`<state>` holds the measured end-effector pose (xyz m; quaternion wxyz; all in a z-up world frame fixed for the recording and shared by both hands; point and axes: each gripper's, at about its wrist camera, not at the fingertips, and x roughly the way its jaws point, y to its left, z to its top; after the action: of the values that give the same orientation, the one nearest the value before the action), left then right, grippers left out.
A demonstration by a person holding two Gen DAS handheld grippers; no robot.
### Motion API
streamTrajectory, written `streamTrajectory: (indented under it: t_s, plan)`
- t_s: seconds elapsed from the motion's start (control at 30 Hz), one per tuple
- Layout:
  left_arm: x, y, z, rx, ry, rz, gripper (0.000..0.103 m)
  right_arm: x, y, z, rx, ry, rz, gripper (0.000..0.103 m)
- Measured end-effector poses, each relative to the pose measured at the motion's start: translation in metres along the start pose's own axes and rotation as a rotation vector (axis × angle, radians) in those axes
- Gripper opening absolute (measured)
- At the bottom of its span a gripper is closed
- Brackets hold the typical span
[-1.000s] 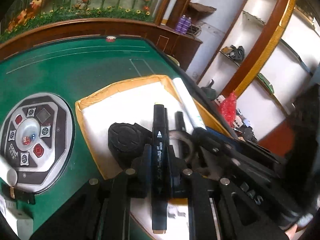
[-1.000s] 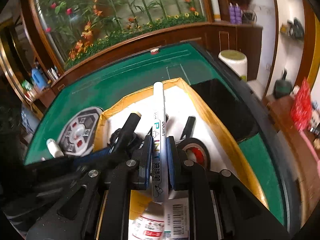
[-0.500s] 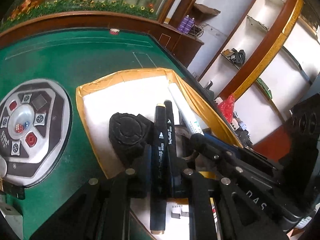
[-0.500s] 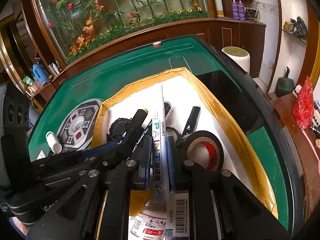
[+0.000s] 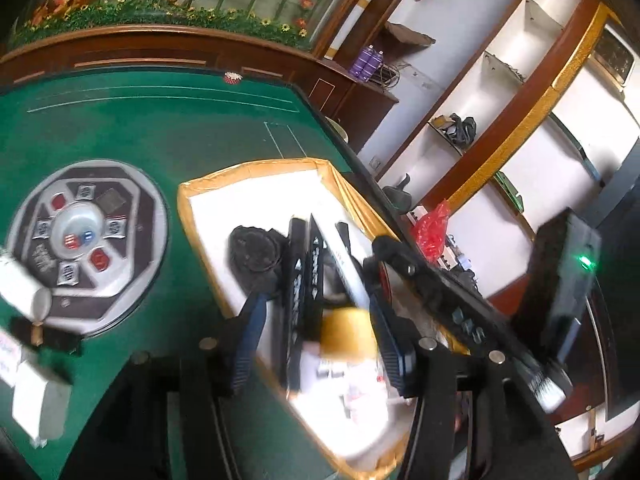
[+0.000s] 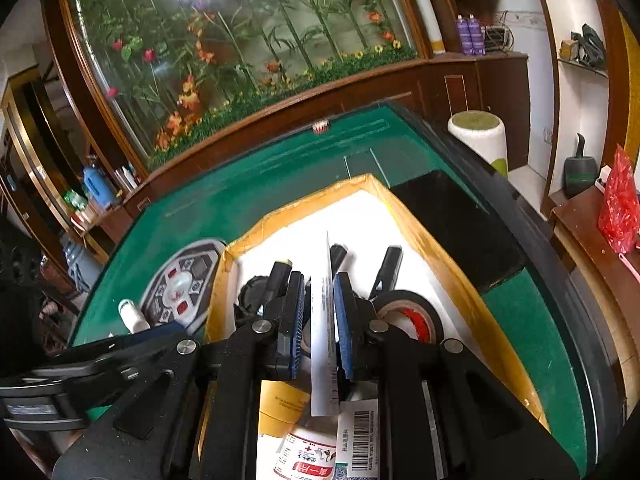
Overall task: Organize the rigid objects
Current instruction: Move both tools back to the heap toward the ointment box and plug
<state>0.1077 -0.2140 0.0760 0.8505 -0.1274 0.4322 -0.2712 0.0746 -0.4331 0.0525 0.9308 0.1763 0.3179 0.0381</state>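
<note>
A white-bottomed tray with a yellow taped rim lies on the green table. My left gripper hovers over it with its jaws opening. Two black markers lie in the tray between the blue pads, which do not touch them. My right gripper is shut on a white paint marker, held above the tray and pointing away from me. A black round lid, a black tape roll with a red core, another black marker and a labelled bottle also lie in the tray.
The table's round control panel with dice lies left of the tray, with a small white bottle beside it. A black recess and the table's edge run along the right. A white stool stands beyond.
My left jaws have come apart and let go of the black marker, which now lies in the tray; the left gripper drew back and up. The right gripper still grips the white marker.
</note>
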Motion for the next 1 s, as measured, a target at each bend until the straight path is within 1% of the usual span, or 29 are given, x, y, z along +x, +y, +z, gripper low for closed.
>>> streamTrajectory:
  t_s: [0.07,0.13,0.17,0.27,0.33,0.37,0.4,0.43,0.47,0.5,0.53,0.57,0.63,0.7,0.8,0.87,0.93,1.0]
  plan:
    - [-0.015,0.003,-0.005,0.018,-0.011,0.002,0.054,-0.003,0.003,0.000,-0.016,-0.021,0.003,0.014]
    - [-0.035,0.012,-0.013,0.056,-0.025,0.019,0.054,-0.006,0.008,0.000,-0.048,-0.043,-0.006,0.014]
    - [-0.049,0.020,-0.018,0.082,-0.034,0.031,0.054,-0.007,0.010,0.000,-0.062,-0.049,-0.009,0.014]
    - [-0.078,0.047,-0.026,0.105,-0.063,0.063,0.057,-0.012,0.021,-0.001,-0.122,-0.094,-0.026,0.014]
    - [-0.101,0.075,-0.027,0.100,-0.111,0.088,0.067,-0.017,0.031,-0.002,-0.124,-0.124,-0.050,0.014]
    - [-0.107,0.084,-0.027,0.099,-0.131,0.103,0.067,-0.020,0.035,-0.003,-0.112,-0.127,-0.047,0.014]
    - [-0.117,0.100,-0.026,0.099,-0.167,0.139,0.067,-0.021,0.042,-0.004,-0.095,-0.119,-0.017,0.014]
    - [-0.122,0.112,-0.025,0.093,-0.186,0.163,0.067,-0.020,0.056,-0.006,-0.078,-0.094,0.045,0.017]
    - [-0.124,0.121,-0.023,0.082,-0.197,0.182,0.067,-0.018,0.065,-0.008,-0.072,-0.075,0.081,0.024]
    - [-0.129,0.139,-0.019,0.040,-0.213,0.198,0.067,-0.013,0.078,-0.012,-0.069,-0.045,0.132,0.028]
    - [-0.130,0.148,-0.016,0.009,-0.217,0.199,0.067,-0.004,0.098,-0.016,-0.074,0.009,0.205,0.035]
    - [-0.132,0.165,-0.010,-0.049,-0.211,0.203,0.067,0.004,0.109,-0.019,-0.079,0.051,0.243,0.039]
    - [-0.134,0.186,-0.005,-0.116,-0.208,0.200,0.067,0.031,0.145,-0.027,-0.086,0.184,0.340,0.039]
    - [-0.135,0.198,-0.002,-0.136,-0.192,0.228,0.067,0.051,0.173,-0.031,-0.106,0.265,0.398,0.039]
    - [-0.136,0.207,-0.005,-0.151,-0.187,0.268,0.067,0.071,0.198,-0.040,-0.171,0.312,0.414,0.039]
    - [-0.135,0.213,-0.006,-0.177,-0.173,0.267,0.067,0.083,0.205,-0.053,-0.206,0.360,0.437,0.040]
    - [-0.132,0.217,-0.006,-0.205,-0.155,0.229,0.067,0.096,0.206,-0.064,-0.221,0.401,0.422,0.040]
    - [-0.129,0.217,-0.008,-0.214,-0.126,0.197,0.067,0.105,0.202,-0.069,-0.220,0.419,0.414,0.040]
